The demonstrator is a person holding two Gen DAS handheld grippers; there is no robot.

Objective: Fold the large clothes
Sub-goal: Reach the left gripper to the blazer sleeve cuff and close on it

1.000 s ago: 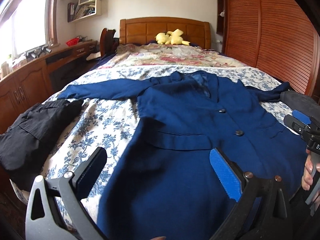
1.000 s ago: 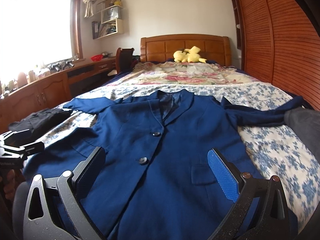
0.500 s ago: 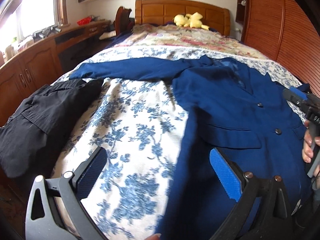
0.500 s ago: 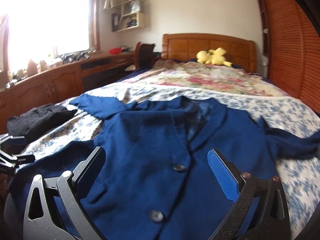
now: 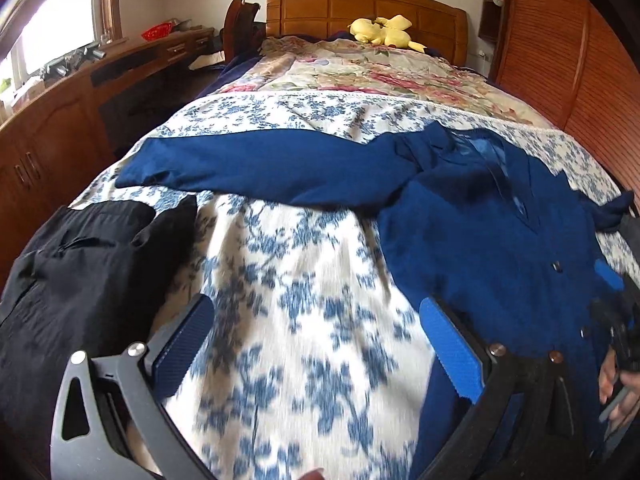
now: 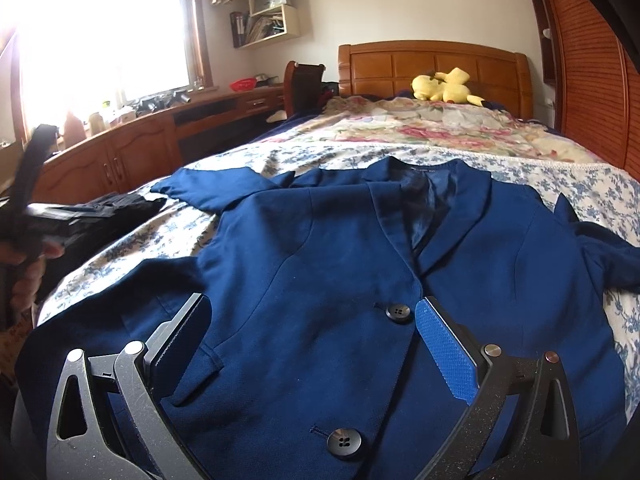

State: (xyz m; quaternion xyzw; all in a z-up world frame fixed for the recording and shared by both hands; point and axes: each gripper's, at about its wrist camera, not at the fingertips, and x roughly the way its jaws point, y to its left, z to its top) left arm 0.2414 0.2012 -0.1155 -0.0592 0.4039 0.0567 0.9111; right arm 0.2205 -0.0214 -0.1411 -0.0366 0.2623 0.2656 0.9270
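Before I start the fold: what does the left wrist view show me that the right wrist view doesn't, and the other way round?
Only the left wrist view shows the jacket's sleeve laid out full length across the floral bedspread, and the black garment spread out large beside it. Only the right wrist view shows the jacket front squarely: lapels, lining, and both buttons, plus the window and wall shelves. Both show the blue jacket, the yellow plush toy at the headboard, and each view's own tongs, left and right, open and empty.

Blown-out window glare, blurred foreground, fisheye
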